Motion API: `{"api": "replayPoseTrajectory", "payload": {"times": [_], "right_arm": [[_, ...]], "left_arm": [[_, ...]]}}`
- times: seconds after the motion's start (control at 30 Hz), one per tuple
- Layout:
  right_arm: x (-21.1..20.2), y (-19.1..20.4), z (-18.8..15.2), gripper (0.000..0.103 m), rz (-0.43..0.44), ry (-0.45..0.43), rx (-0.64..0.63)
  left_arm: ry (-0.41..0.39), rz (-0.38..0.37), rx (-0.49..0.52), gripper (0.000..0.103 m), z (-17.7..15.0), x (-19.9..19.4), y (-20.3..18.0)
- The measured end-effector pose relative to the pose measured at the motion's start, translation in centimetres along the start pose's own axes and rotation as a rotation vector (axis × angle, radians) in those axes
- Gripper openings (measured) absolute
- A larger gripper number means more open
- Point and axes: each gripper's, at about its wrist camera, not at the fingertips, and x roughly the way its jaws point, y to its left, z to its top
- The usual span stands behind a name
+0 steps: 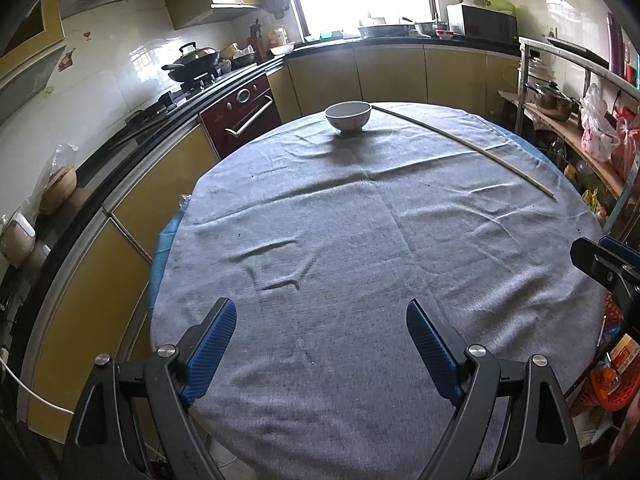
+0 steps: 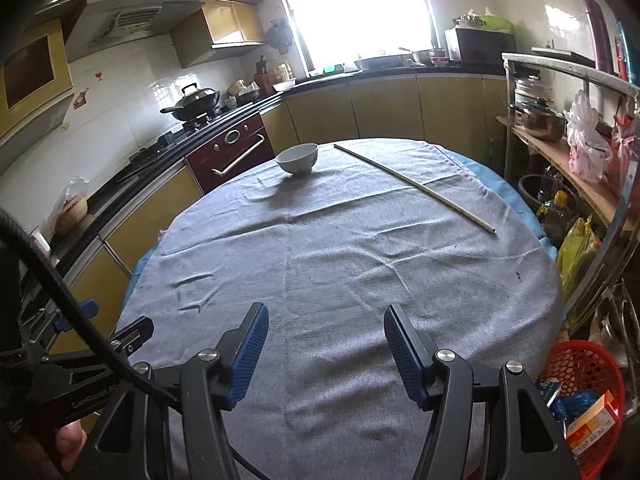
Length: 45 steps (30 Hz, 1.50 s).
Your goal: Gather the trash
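Observation:
A round table under a grey cloth (image 1: 360,240) fills both views. A white bowl (image 1: 348,115) stands upright at its far side; it also shows in the right wrist view (image 2: 298,158). A long thin pale stick (image 1: 472,148) lies on the cloth right of the bowl, also in the right wrist view (image 2: 416,186). A red mesh basket (image 2: 592,384) holding wrappers and a small carton sits low beside the table's right edge. My left gripper (image 1: 322,322) is open and empty above the near cloth. My right gripper (image 2: 326,322) is open and empty too.
Yellow cabinets, a dark red oven (image 1: 244,114) and a stove with a wok (image 1: 196,62) run along the left. A metal shelf rack (image 2: 568,128) with pots and plastic bags stands close to the table's right side. A black cable (image 2: 72,304) crosses the right wrist view.

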Motion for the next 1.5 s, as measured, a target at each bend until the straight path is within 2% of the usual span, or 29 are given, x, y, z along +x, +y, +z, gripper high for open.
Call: {"api": "replayPoseTrajectory", "payload": {"times": [0.6,1.23,1.5], "right_arm": [[2.9,-0.9,0.0,0.064,-0.018,0.040,0.054],[0.5,2.0,0.2,0.064,-0.042,-0.002,0.018],[1.8,2.7,-0.1,0.064,-0.041,0.019,-0.006]], "left_arm": [[0.038,-0.011,0.017,0.087,0.9,2.4,-0.4],[-0.018,-0.052,-0.014,0.087,0.7,0.1,1.8],[0.009,-0.060,-0.026,0.087,0.6,1.9,2.0]]}}
